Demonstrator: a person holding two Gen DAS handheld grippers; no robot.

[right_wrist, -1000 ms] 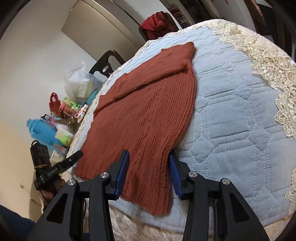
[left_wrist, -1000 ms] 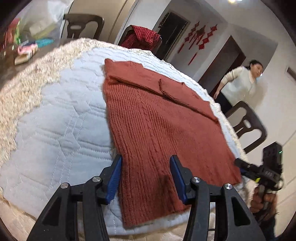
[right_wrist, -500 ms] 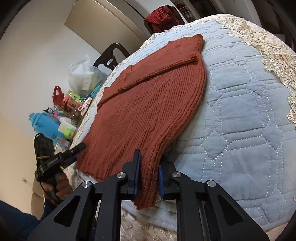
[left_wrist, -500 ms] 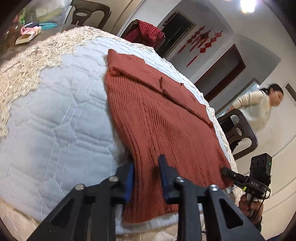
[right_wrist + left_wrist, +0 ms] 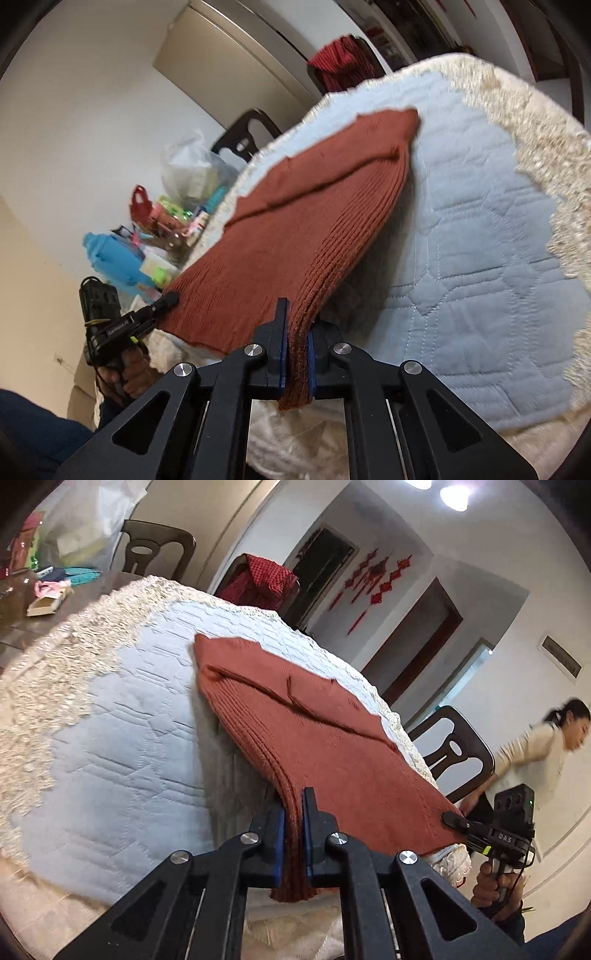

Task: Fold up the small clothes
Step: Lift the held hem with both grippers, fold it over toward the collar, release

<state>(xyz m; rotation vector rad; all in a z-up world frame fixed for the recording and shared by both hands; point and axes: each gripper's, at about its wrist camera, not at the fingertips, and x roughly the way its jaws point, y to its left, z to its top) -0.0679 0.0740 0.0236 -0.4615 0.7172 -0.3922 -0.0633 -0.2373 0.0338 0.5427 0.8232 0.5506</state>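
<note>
A rust-red knitted sweater [image 5: 332, 746] [image 5: 280, 236] lies on a light blue quilted mat [image 5: 110, 757] [image 5: 480, 258]. Its near hem is lifted off the mat. My left gripper [image 5: 293, 801] has its jaws closing tight on the hem's left corner, and the blue pads press the knit. At the other corner my right gripper [image 5: 297, 314] is clamped on the hem in the same way. Each gripper also appears in the other's view: the right gripper [image 5: 448, 818], the left gripper [image 5: 171, 297]. The far part of the sweater rests flat, with its sleeves folded across.
A lace cloth [image 5: 55, 686] edges the mat. Dark chairs [image 5: 454, 753] stand around the table, one with a red checked cloth [image 5: 266, 579]. A person [image 5: 546, 746] moves at the right. A blue bottle [image 5: 110, 258], a plastic bag [image 5: 192, 170] and small clutter crowd the table's end.
Both grippers went from open around the hem to shut on it. They then rose, lifting the sweater's near edge off the mat.
</note>
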